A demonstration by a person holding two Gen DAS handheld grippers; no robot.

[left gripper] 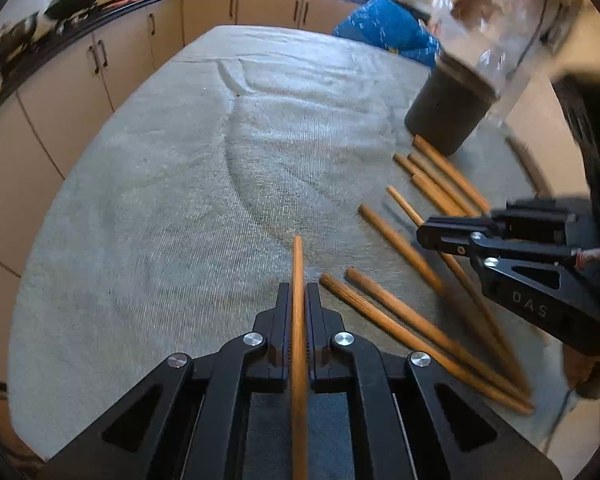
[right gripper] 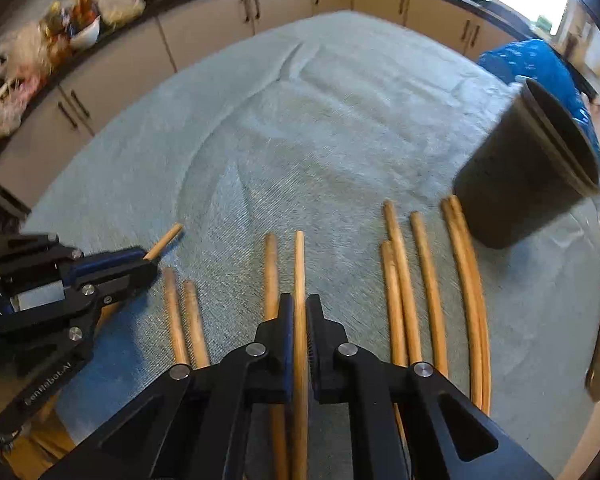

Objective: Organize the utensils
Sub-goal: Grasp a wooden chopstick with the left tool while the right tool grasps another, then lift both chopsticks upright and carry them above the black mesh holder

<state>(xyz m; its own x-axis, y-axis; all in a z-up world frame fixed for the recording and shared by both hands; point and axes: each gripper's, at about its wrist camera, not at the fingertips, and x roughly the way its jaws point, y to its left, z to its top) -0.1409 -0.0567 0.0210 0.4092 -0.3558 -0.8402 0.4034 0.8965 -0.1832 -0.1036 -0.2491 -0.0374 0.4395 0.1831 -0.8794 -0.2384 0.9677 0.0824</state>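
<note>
The left gripper (left gripper: pixel 299 300) is closed on a wooden stick (left gripper: pixel 298 276), which pokes out toward 12 o'clock over the towel-covered tabletop (left gripper: pixel 180 200). The right gripper (right gripper: pixel 299 308) likewise clamps its own stick (right gripper: pixel 299 264). Loose sticks (right gripper: pixel 404 280) lie side by side on the towel, and the dark cup (right gripper: pixel 524 176) stands at 2 o'clock, just beyond the rightmost ones.

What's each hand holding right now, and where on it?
Each tongs holds one chopstick. Left tongs pinch theirs behind its far end; right tongs likewise pinch theirs. The near ends are hidden.
</note>
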